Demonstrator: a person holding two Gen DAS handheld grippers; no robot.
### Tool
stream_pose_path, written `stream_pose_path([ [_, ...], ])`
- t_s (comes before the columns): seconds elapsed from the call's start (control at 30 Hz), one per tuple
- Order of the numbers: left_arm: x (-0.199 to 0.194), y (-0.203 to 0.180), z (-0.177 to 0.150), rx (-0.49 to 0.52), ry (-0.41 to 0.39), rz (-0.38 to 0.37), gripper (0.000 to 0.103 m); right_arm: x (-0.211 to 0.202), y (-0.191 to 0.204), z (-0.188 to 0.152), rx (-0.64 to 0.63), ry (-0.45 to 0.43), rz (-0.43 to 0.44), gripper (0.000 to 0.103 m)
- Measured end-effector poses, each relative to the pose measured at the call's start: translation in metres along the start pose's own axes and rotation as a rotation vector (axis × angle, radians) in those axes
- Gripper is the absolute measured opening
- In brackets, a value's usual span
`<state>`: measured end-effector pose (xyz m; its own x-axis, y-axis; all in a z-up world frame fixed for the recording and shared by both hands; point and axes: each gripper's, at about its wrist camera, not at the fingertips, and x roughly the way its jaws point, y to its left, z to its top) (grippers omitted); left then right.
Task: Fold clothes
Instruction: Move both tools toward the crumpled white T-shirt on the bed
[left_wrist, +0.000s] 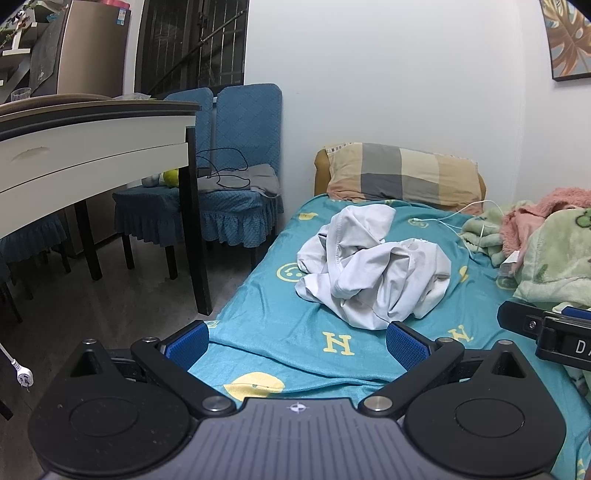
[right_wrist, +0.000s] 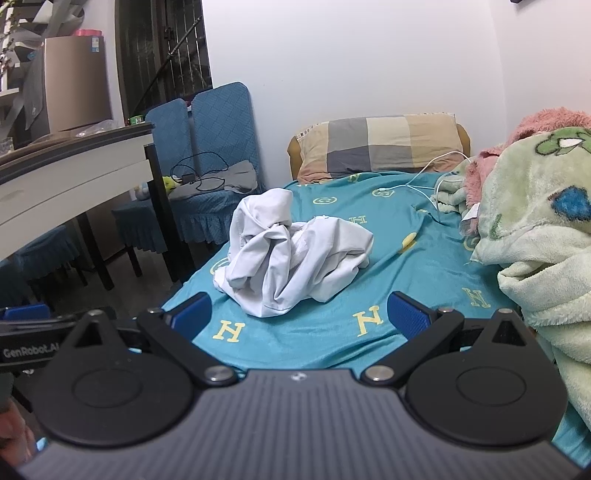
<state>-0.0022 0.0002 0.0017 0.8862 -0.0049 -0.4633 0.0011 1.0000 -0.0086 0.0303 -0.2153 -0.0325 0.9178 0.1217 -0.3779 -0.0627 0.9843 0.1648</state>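
White crumpled garment (left_wrist: 373, 266) lies mid-bed on teal sheet (left_wrist: 295, 343) printed with yellow "H" letters, at 12 o'clock of left claw (left_wrist: 297, 341) and right claw (right_wrist: 299, 314), both spread wide, empty; "GenRobot.AI" label (right_wrist: 29, 350) at 9 o'clock.
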Motion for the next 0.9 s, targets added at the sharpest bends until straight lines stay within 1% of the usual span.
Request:
stream_pose_path([
  [0.33, -0.001, -0.004, 0.0, 0.013, 0.0, 0.006, 0.103, -0.004, 0.003, 0.001, 0.002, 0.004, 0.006, 0.103],
  [0.43, -0.006, -0.005, 0.003, 0.023, 0.013, 0.023, 0.103, -0.006, 0.005, 0.003, 0.008, 0.009, 0.007, 0.103],
  [0.53, -0.017, -0.004, 0.013, 0.026, 0.032, 0.055, 0.103, -0.014, 0.006, 0.009, 0.032, 0.014, 0.008, 0.103],
  [0.63, -0.034, -0.003, 0.033, 0.022, 0.054, 0.08, 0.103, -0.022, 0.008, 0.018, 0.036, 0.03, 0.011, 0.103],
  [0.77, -0.058, -0.001, 0.075, 0.009, 0.162, 0.128, 0.103, -0.04, 0.012, 0.037, 0.021, 0.056, 0.001, 0.103],
  [0.87, -0.075, 0.005, 0.109, -0.03, 0.251, 0.161, 0.103, -0.055, 0.012, 0.052, 0.014, 0.076, -0.014, 0.103],
  [0.9, -0.081, 0.007, 0.119, -0.042, 0.269, 0.174, 0.103, -0.06, 0.011, 0.056, 0.012, 0.079, -0.016, 0.103],
])
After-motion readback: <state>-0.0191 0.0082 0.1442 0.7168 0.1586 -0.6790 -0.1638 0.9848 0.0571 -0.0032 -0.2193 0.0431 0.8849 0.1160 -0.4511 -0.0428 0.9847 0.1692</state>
